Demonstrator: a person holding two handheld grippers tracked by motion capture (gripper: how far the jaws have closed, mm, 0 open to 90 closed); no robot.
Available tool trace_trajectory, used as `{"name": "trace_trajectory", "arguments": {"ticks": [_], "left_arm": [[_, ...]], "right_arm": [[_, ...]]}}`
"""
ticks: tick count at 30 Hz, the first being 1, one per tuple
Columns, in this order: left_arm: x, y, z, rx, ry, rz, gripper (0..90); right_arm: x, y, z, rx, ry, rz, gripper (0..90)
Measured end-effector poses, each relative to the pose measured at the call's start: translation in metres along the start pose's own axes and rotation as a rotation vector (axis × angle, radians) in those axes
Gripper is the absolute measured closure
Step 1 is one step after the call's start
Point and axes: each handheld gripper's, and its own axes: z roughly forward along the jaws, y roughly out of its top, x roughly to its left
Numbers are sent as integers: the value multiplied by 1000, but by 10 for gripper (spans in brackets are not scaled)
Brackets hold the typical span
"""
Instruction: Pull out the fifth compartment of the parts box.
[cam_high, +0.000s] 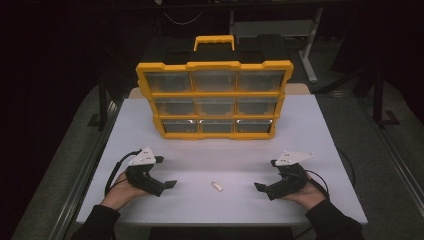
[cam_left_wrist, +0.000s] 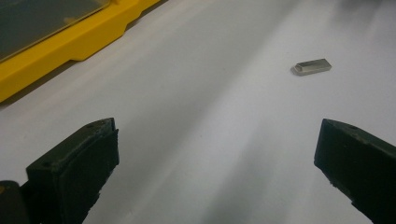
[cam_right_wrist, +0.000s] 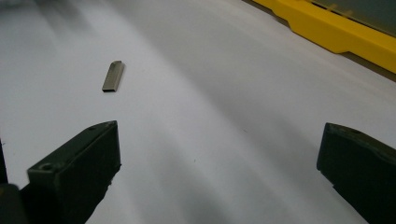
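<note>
- Work surface: a white table (cam_high: 320, 130). A yellow organiser (cam_high: 215, 100) with 9 clear drawers in 3 rows stands upright across the far edge, handle on top
- Work item: 1 small metal bar (cam_high: 216, 186), flat on the table near the front edge, about midway between the left and right edges. It touches nothing
- Left gripper (cam_high: 162, 186): rests near the front-left corner, held in the person's left hand (cam_high: 119, 194). Jaws released and spread wide, nothing between them
- Right gripper (cam_high: 264, 189): rests near the front-right corner, held in the right hand (cam_high: 309, 194). Jaws likewise released, nothing between them
- Key relation: the bar lies between the 2 grippers, well apart from both. Both claws point inward toward it. From the high view the gaps look close to equal, so neither hand is clearly nearer
- Left gripper view: the bar (cam_left_wrist: 313, 66) lies ahead and right of the jaw line, long axis roughly crosswise to the approach
- Right gripper view: the bar (cam_right_wrist: 113, 76) lies ahead and left, long axis roughly along the approach
- Judgement: the right gripper would likely need less wrist turn to close across the bar's short sides
</note>
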Motion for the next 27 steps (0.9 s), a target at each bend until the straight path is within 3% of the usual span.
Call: {"name": "trace_trajectory", "arguments": {"ticks": [27], "left_arm": [[0, 7, 5, -25, -14, -9, 0]], "right_arm": [[-1, 3, 0, -12, 6, -1, 0]]}}
